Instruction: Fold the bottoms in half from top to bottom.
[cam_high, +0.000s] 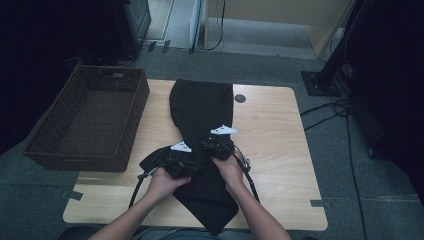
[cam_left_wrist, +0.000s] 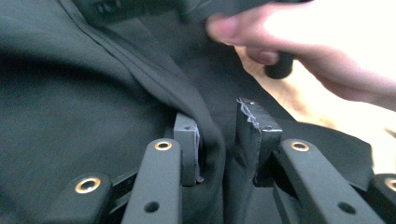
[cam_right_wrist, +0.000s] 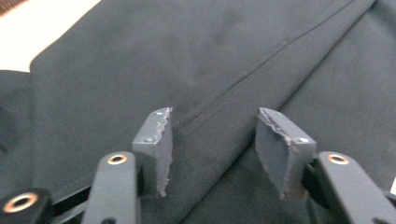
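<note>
black cloth (cam_high: 201, 107) spread on wooden table (cam_high: 270, 130), left gripper (cam_left_wrist: 218, 140) open with a fold between its jaws, right gripper (cam_right_wrist: 212, 140) open above cloth, wicker basket (cam_high: 87, 120) at left

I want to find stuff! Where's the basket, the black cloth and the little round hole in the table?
basket (cam_high: 131, 114): high view, right wall.
black cloth (cam_high: 200, 107): high view, upper middle.
round hole (cam_high: 240, 98): high view, its centre.

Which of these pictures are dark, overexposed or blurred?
High view: dim, the black cloth garment shows little detail. Left gripper view: the other hand is overexposed and soft, the jaw pads sharper. Right gripper view: slightly soft, the light wooden table washed out at the corner.
</note>
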